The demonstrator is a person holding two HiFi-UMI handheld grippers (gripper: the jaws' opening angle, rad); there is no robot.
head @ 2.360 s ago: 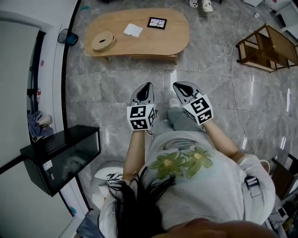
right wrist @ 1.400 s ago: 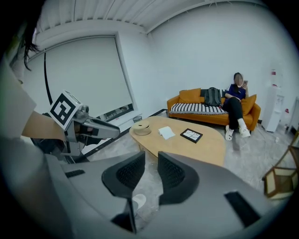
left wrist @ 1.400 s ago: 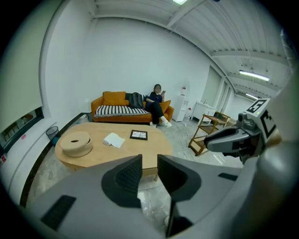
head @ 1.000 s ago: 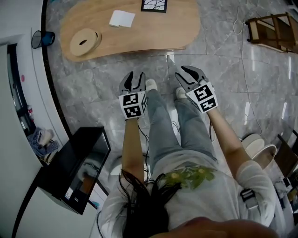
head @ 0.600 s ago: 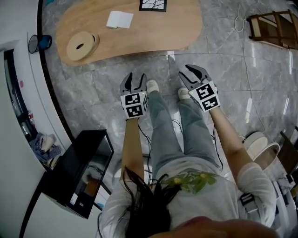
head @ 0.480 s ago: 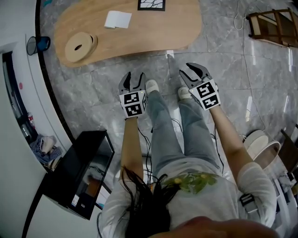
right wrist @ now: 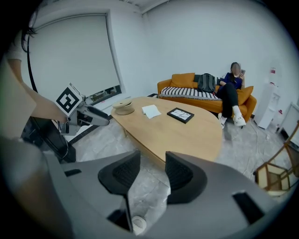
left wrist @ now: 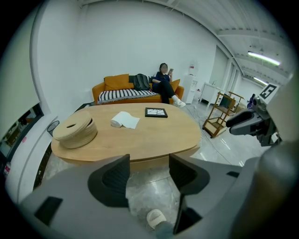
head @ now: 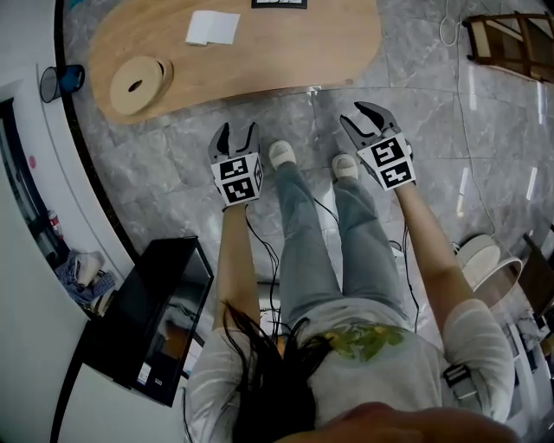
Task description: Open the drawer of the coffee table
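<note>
The coffee table (head: 277, 52) is a light wooden oval at the top of the head view. It lies just ahead of both grippers in the left gripper view (left wrist: 154, 135) and the right gripper view (right wrist: 182, 135). No drawer front or handle can be made out under its top. My left gripper (head: 234, 130) and right gripper (head: 368, 112) hang side by side over the grey floor, a short way from the table's near edge. Both have just been opening, and their jaws stand open with nothing between them (left wrist: 149, 168) (right wrist: 153, 170).
On the table lie a round wooden disc (head: 138, 84), a white tissue (head: 214, 27) and a black picture frame (left wrist: 155, 112). A black cabinet (head: 147, 320) stands at the left, a wooden rack (head: 511, 43) at the far right. Someone sits on an orange sofa (left wrist: 117, 86) beyond the table.
Both grippers have sunk and come nearer the table's near edge. Their jaws stand wider apart than a second ago. The person's feet have stepped closer to the table.
</note>
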